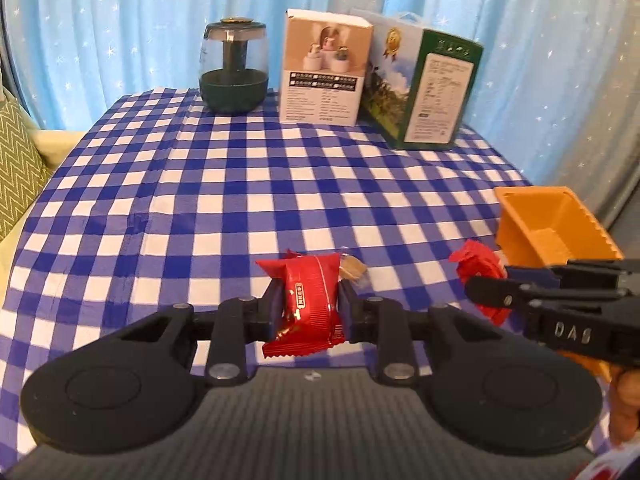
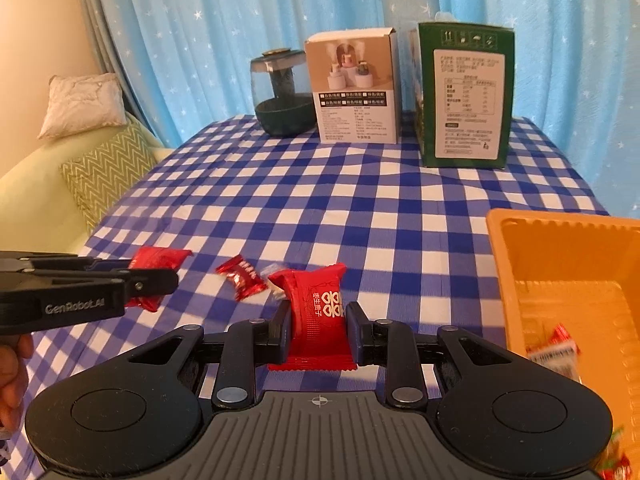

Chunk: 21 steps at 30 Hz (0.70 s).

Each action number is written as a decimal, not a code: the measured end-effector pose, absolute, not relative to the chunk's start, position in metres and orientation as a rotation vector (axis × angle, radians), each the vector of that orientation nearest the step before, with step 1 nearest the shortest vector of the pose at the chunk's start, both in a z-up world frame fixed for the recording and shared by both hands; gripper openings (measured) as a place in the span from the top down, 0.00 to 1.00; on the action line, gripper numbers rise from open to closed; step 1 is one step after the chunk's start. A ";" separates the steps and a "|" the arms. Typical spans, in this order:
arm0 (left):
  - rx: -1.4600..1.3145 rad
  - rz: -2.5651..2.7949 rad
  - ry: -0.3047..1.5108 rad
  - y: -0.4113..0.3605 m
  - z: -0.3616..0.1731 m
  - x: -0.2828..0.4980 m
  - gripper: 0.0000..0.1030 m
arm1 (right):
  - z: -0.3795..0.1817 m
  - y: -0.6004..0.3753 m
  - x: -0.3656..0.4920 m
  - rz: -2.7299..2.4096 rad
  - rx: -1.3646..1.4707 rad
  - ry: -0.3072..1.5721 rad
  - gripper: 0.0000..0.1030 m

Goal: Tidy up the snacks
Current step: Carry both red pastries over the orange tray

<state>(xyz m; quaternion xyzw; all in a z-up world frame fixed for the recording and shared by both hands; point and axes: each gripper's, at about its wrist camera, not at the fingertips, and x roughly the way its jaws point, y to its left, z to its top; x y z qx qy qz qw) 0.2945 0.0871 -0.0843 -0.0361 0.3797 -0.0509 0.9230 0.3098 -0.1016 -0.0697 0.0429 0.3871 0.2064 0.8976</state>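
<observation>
My left gripper (image 1: 307, 305) is shut on a red snack packet (image 1: 308, 300), held just above the checked tablecloth. My right gripper (image 2: 318, 316) is shut on another red snack packet (image 2: 320, 312). In the left wrist view the right gripper (image 1: 476, 286) comes in from the right with its red packet (image 1: 478, 268). In the right wrist view the left gripper (image 2: 168, 276) comes in from the left with its packet (image 2: 158, 260). An orange tray (image 2: 496, 240) sits at the right with a few wrapped snacks (image 2: 554, 350) inside. A small red candy (image 2: 241, 277) lies loose on the cloth.
At the back stand a dark green glass jar (image 1: 234, 68), a white carton (image 1: 324, 68) and a green carton (image 1: 432, 92). A small tan wrapped sweet (image 1: 352, 267) lies behind the left packet. A sofa with cushions (image 2: 108, 172) is at the left. Blue curtains hang behind.
</observation>
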 end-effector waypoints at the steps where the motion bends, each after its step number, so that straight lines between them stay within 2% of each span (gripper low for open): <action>1: -0.075 -0.108 0.773 0.084 -0.082 0.289 0.75 | -0.068 -0.102 0.303 0.426 0.089 0.799 0.72; 21: -0.053 -0.248 0.708 0.019 -0.057 0.184 0.75 | -0.051 -0.140 0.181 0.322 0.060 0.715 0.72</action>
